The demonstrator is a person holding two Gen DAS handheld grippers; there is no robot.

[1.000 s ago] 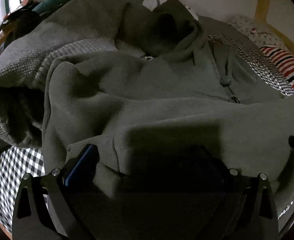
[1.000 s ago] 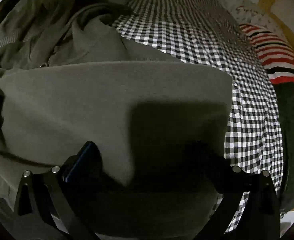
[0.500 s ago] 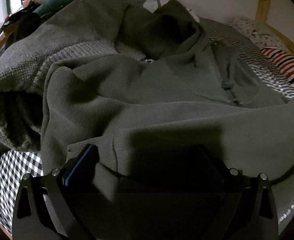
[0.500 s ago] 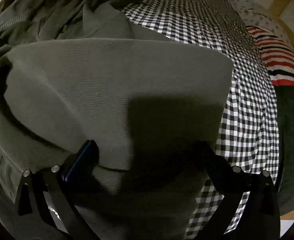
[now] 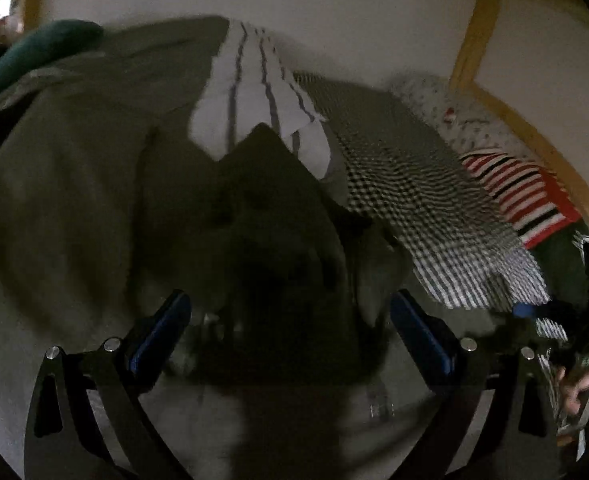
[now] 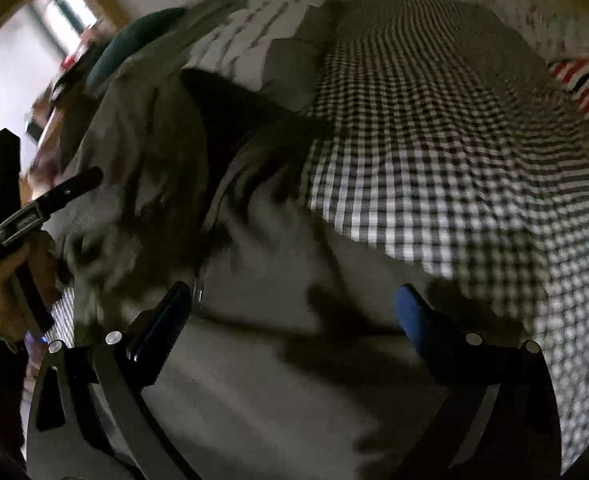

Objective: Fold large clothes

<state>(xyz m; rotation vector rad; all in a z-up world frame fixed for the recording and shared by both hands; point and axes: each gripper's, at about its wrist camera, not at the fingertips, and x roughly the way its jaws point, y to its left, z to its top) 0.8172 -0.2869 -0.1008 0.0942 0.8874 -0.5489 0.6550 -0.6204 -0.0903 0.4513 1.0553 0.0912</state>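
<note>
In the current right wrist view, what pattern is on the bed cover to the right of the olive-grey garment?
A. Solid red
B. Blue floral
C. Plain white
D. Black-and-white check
D: in the right wrist view the bed cover beside the olive-grey garment shows a small black-and-white check, and the same check appears in the left wrist view.
</note>
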